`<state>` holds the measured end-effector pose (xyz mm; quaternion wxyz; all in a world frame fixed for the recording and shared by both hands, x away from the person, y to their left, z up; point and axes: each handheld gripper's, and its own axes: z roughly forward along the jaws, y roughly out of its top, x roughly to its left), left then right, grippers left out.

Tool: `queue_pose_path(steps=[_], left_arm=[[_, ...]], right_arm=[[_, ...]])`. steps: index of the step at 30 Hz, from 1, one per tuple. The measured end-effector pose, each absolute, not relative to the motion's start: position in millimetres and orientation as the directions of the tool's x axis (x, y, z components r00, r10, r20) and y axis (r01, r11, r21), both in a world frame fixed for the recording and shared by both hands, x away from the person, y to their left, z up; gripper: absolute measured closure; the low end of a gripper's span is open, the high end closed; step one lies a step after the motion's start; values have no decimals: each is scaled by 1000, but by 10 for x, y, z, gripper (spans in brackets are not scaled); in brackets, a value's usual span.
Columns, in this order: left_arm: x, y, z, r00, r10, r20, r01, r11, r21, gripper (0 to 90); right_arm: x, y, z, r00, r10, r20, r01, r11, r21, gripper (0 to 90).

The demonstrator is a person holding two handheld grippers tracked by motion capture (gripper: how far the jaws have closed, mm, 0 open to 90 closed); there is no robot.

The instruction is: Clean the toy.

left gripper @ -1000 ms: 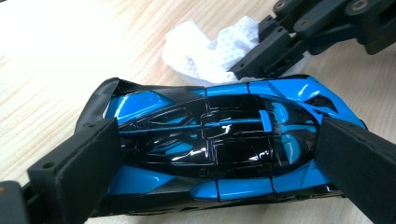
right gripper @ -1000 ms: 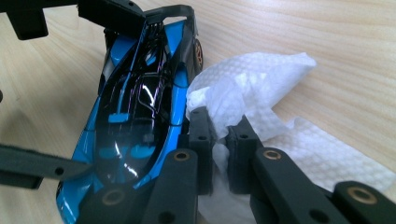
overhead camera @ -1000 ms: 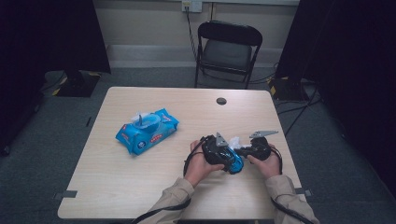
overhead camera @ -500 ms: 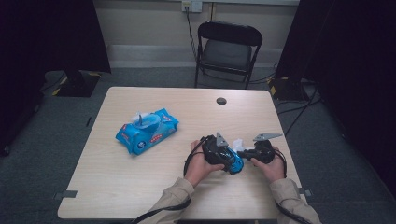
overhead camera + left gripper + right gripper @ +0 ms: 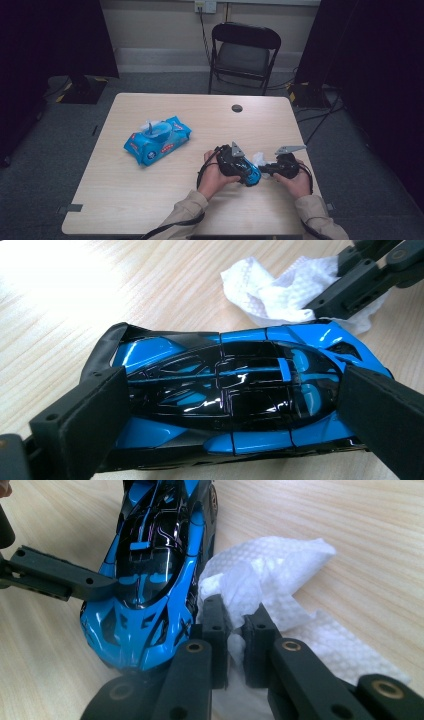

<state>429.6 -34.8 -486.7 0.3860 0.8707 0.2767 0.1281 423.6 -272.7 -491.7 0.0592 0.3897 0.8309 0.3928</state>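
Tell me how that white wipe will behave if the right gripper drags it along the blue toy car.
The white wipe looks floppy: it bunches and folds around the right gripper, so it will probably drape over the blue toy car rather than hold its shape. It seems very light. The car's glossy shell suggests the wipe may slide easily, perhaps slipping or crumpling further.

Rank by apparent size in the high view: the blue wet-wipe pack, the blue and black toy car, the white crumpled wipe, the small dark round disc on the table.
1. Blue wet-wipe pack, plainly largest.
2. Blue and black toy car, partly hidden by the left gripper clamped on it.
3. White crumpled wipe, mostly covered, pinched by the right gripper; true extent unsure.
4. Small dark round disc, about the same as the visible wipe.
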Motion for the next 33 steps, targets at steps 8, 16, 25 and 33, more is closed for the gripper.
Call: queue_pose_path(steps=[8, 16, 25, 33], left_arm=[[4290, -351, -4871, 812, 583, 7, 383, -544, 746, 4], [4286, -348, -4875, 814, 581, 10, 378, -543, 750, 4], [4285, -346, -4880, 814, 581, 6, 378, -538, 753, 4], [4284, -342, -4881, 815, 580, 6, 377, -537, 755, 4]], right_arm=[[4303, -2798, -4764, -648, 732, 208, 593, 315, 741, 832], [4512, -2640, -4663, -635, 742, 215, 586, 282, 760, 832], [4719, -2356, -4750, -610, 756, 238, 601, 245, 761, 832], [4772, -2097, -4849, -614, 752, 240, 610, 258, 749, 832]])
